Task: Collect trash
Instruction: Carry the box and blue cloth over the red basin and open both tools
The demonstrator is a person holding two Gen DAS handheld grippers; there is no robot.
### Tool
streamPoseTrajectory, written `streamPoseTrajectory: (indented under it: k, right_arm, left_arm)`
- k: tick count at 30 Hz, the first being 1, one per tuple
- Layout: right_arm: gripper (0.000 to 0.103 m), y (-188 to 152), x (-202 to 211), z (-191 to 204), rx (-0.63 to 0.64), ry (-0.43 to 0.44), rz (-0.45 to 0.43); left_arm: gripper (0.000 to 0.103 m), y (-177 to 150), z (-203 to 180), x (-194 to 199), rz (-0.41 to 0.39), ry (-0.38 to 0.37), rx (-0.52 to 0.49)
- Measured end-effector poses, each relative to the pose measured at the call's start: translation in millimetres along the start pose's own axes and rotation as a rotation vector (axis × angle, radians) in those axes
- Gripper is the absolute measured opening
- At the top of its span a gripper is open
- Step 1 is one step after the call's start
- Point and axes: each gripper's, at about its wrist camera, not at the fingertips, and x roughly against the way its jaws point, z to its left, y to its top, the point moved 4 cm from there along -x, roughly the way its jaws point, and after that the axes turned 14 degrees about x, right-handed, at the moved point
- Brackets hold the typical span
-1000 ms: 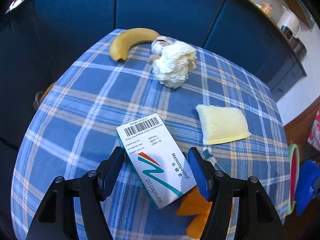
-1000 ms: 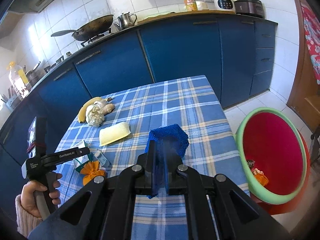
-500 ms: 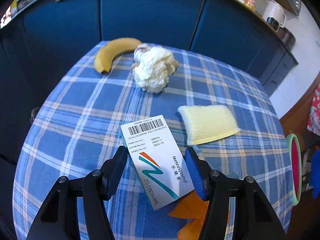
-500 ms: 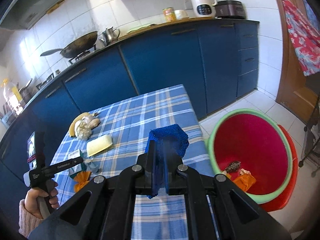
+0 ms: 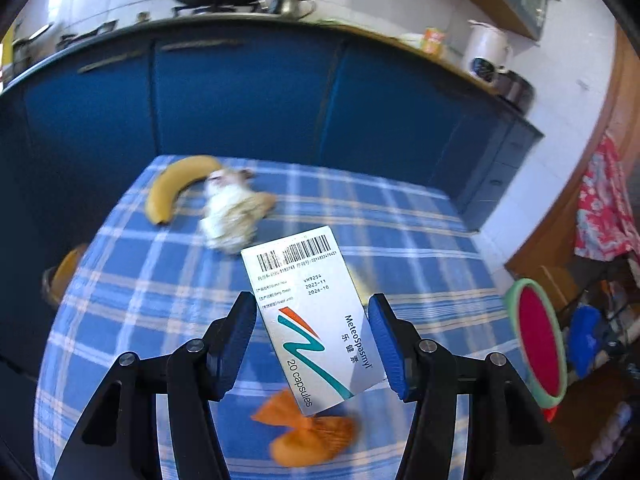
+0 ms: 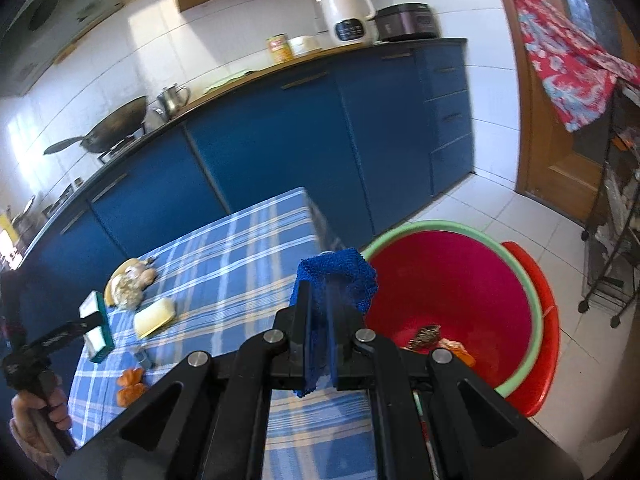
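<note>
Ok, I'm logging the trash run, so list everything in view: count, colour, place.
medicine box: one, white and teal, held off the table in the left gripper
blue scouring cloth: one, clamped in the right gripper
banana: one, yellow, table's far corner
crumpled paper: one, white, beside the banana
sponge: one, pale yellow, mid-table
orange wrapper: one, table's near edge
checked tablecloth: one, blue and white
basin: one, red with green rim, on the floor, scraps inside
kettle: one, white, on the counter
wok: one, dark, on the stove
left gripper: black, blue fingers
right gripper: black, shut
hand: one, holding the left gripper's handle
</note>
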Motion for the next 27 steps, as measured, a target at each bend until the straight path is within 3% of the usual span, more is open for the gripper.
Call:
streamPoseTrajectory:
  k: [9, 22, 27]
  right_arm:
    - [0.009, -15.0, -6.1, -53.6, -0.082, -0.079, 0.034]
    - [0.014, -54.0, -29.4, -105.2, -0.165, -0.106, 0.126]
    - [0.027, -58.7, -23.6, -116.0, -0.18, -0.111, 0.115]
  left_arm:
    - [0.06, -19.6, -79.9, -4.1, 0.059, -0.13, -0.101]
    - [0.06, -63.0, -177.2, -26.9, 0.138, -0.232, -0.245]
    - [0.059, -81.6, -203.3, -39.4, 0.175, -0.252, -0.29]
